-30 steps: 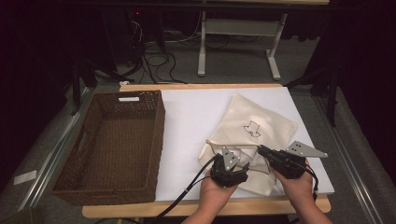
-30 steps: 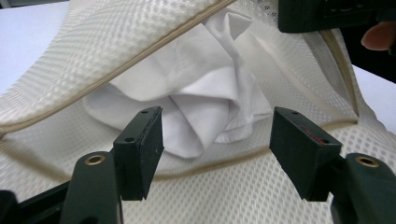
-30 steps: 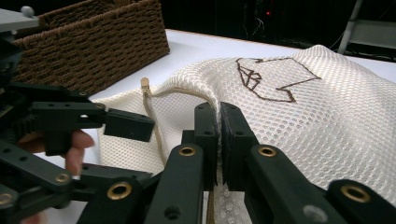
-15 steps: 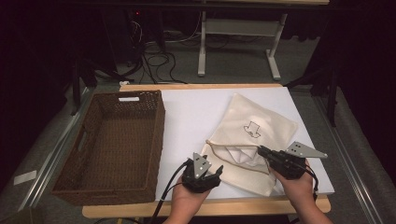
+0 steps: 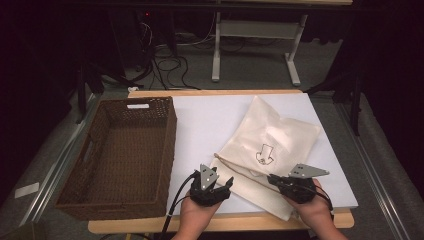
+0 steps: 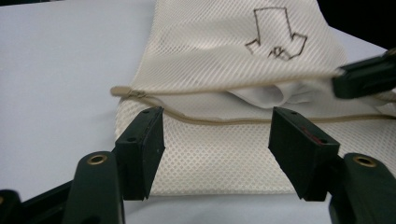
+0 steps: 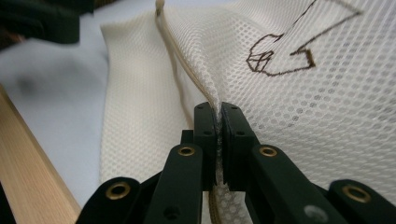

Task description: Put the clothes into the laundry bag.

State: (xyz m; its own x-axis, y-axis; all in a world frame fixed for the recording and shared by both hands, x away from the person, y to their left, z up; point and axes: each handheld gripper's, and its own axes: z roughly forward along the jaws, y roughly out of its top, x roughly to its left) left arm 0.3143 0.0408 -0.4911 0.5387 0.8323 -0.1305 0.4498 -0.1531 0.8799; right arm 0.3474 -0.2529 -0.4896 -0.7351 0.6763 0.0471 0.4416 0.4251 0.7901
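Bag (image 5: 270,145), a cream mesh one with a brown arrow drawn on it, is lying flat on the white tabletop (image 5: 210,120), over toward the right and near edge. Its mouth faces the person, edged with a tan drawstring (image 6: 210,122). The top layer is lifted a bit, and in the left tool's view you can see something white (image 6: 266,95) tucked inside; can't tell what it is.

Right tool (image 5: 272,178) has its jaws pinched tight on the upper mesh layer at the rim, right by the cord. Left tool (image 5: 223,186) sits just off the bag's near left corner with its jaws apart and nothing between the pads; the lower mesh layer lies flat beyond them.

Off to the left there's a brown wicker basket (image 5: 165,150), sitting apart from the bag. Nothing in it as far as I can see from above.
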